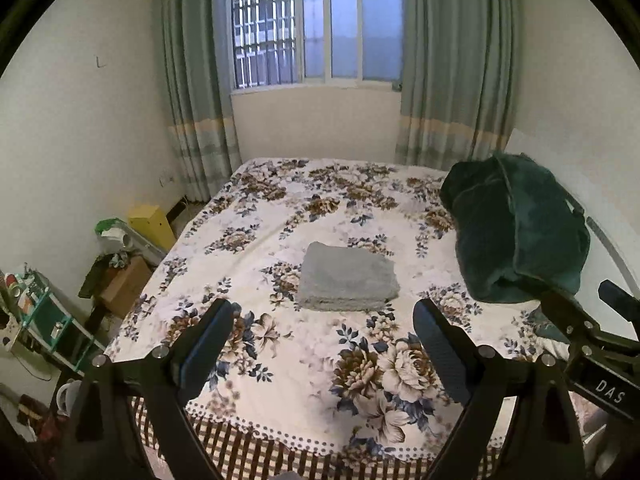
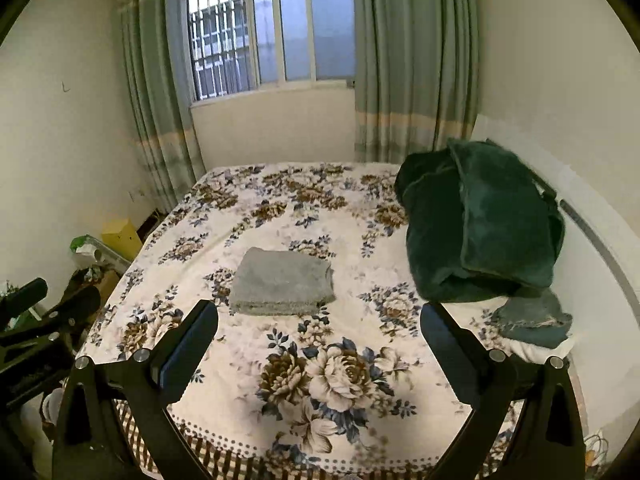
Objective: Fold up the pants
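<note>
my left claw (image 1: 322, 334) and right claw (image 2: 320, 334) hang wide and empty above the bed (image 1: 280, 360); the grey pants (image 1: 347, 278) lie folded mid-bed. they look soft, light and floppy, so i'd pinch a stacked edge.

White letters "DAS" stand on the black body of the right gripper (image 1: 576, 320), seen at the left wrist view's right edge; nothing else is legible.
</note>
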### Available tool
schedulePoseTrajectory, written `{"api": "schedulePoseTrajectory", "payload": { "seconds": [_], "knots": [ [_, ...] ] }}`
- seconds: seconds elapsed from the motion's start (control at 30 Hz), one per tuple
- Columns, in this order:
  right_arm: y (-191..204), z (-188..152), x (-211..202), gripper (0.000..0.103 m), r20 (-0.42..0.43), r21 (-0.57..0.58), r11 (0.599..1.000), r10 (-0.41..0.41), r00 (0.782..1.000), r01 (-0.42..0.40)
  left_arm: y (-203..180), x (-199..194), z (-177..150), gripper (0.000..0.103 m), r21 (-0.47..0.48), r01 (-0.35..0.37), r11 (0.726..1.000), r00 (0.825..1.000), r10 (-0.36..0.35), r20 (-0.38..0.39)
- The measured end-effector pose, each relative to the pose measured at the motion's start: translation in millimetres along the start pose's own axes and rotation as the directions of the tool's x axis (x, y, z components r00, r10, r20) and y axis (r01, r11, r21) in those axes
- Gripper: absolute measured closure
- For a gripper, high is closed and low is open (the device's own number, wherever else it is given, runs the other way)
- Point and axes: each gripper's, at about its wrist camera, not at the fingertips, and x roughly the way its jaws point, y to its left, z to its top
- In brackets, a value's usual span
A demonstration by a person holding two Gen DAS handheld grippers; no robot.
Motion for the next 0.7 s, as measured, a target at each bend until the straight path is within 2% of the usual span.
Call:
{"api": "schedulePoseTrajectory", "payload": {
  "seconds": [0.17, 0.33, 0.4, 0.43, 0.7],
  "knots": [
    [6.4, 1.3, -50.4, 0.000, 0.025, 0.007, 1.000, 0.002, 1.000, -0.002, 6.0, -29.2, -0.7, 0.011, 0.000, 0.006, 1.000, 1.000, -0.006, 0.008],
    [9.5, 3.4, -79.5, 0.000, 0.046, 0.016, 1.000, 0.002, 0.999, -0.002, 10.1, -49.8, -4.0, 0.011, 0.029, -0.002, 1.000, 1.000, 0.001, 0.022],
    [10.5, 3.1, -84.1, 0.000, 0.048, 0.017, 1.000, 0.000, 0.999, -0.001, 10.8, -53.8, -5.6, 0.007, 0.036, -0.006, 0.999, 1.000, 0.005, 0.026],
    [10.6, 2.8, -86.5, 0.000, 0.050, 0.020, 1.000, 0.004, 0.999, -0.005, 11.2, -54.9, -5.8, 0.000, 0.037, -0.006, 0.999, 1.000, 0.005, 0.028],
    [8.4, 8.1, -98.0, 0.000, 0.050, 0.005, 1.000, -0.012, 0.999, 0.011, 13.1, -59.9, -6.9, 0.000, 0.006, -0.014, 1.000, 0.999, 0.014, 0.043]
  ]
}}
